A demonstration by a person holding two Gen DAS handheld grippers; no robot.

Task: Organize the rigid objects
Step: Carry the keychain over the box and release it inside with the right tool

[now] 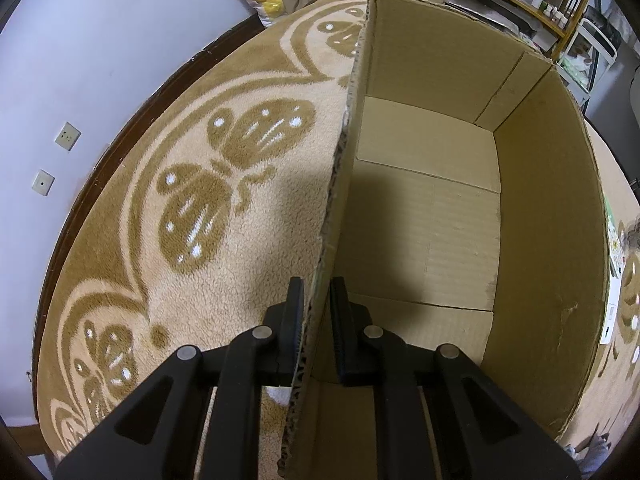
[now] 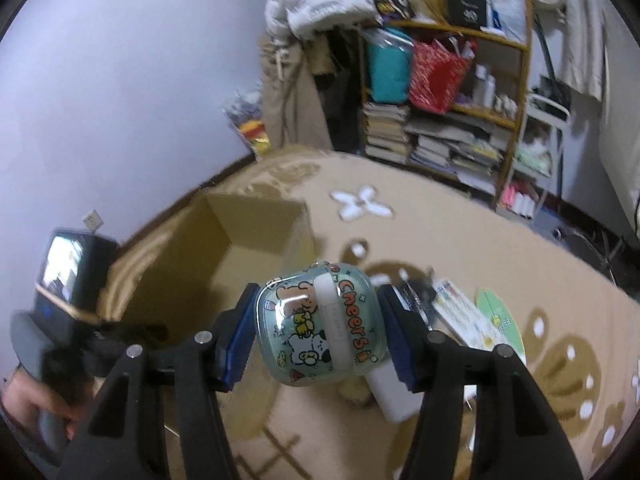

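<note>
Big beige rug [image 1: 192, 264] with brown butterfly patterns fills the floor, and on it sits the open cardboard box [image 1: 432, 216], its bottom completely bare as far as the left wrist view shows. So nothing is packed yet, by the look of it; the sorting seems to be at its very start.

The left gripper [image 1: 318, 300] points steeply down and is pinched tight on the box's near wall, one finger outside, one inside, steadying it. In the right wrist view a hand [image 2: 36, 404] grips that tool at the box's near corner.

Now the action: the right gripper [image 2: 318, 320] holds a rounded, glossy green container [image 2: 320, 328] printed with cartoon animals and the word "Cheers", a white strap running over its top. Blue pads press on both sides, jaws partly spread around it. It hangs above the rug, just beside the box, not over the opening yet.

Left to do, I'd judge: carry this one in and release it, then the rest. A flat printed booklet [image 2: 460, 316], a green card [image 2: 500, 320] and a white block [image 2: 390, 394] lie on the rug below.
</note>
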